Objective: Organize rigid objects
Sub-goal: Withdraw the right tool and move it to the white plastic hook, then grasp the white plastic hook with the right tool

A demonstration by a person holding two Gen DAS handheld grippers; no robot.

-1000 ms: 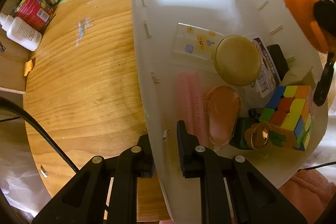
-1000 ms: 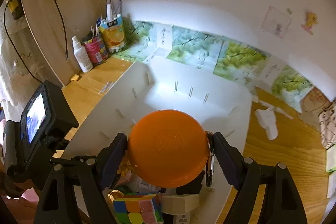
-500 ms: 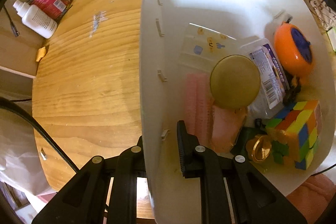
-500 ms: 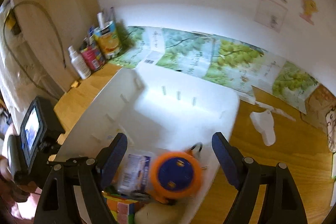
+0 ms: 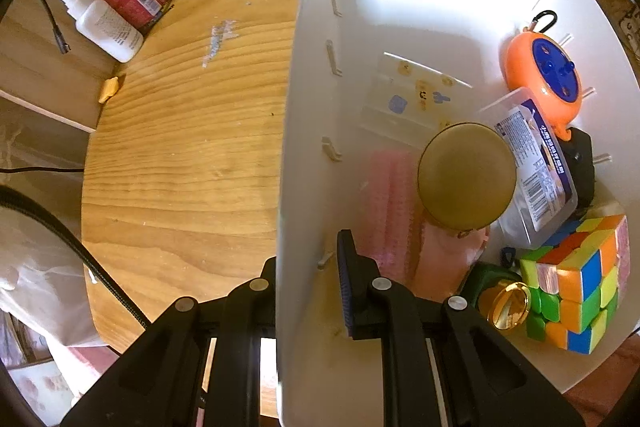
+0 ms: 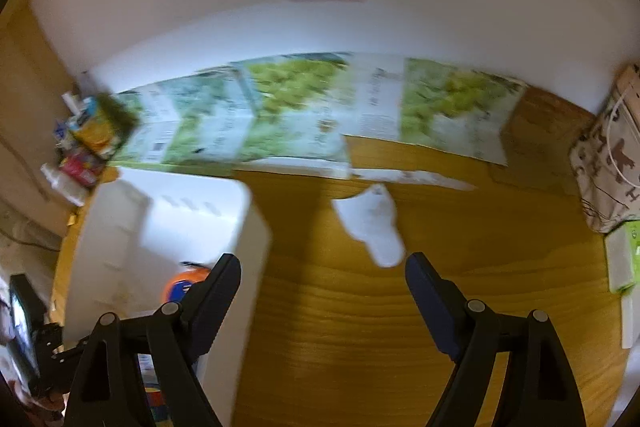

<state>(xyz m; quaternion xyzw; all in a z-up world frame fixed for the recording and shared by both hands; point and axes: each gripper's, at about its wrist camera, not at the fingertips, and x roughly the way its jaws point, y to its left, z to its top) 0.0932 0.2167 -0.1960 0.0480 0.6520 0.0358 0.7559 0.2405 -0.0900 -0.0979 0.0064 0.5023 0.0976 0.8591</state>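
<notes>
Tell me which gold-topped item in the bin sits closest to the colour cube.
The small shiny gold cap on the green bottle, right against the colour cube. The big matte gold lid stands farther off, mid-bin, over the pink things.

left gripper (image 5: pixel 308 259): clamped (pointing down) | right gripper (image 6: pixel 323 269): jaws wide, empty

The left hand-held gripper (image 5: pixel 308 269) is matte black plastic: two angular arms with long hollow slots, each carrying round silver screw heads at the joints. Its fingers (image 5: pixel 347 289) end in flat pads with a fine ribbed face that looks dark blue. A black braided cable curves away from its body at the lower left of the left wrist view. The right hand-held gripper (image 6: pixel 322 273) has the same build, with black slotted arms, silver screws and dark, blunt, paddle-shaped fingers (image 6: pixel 426 281); this view is blurred, so finer markings cannot be read.
</notes>
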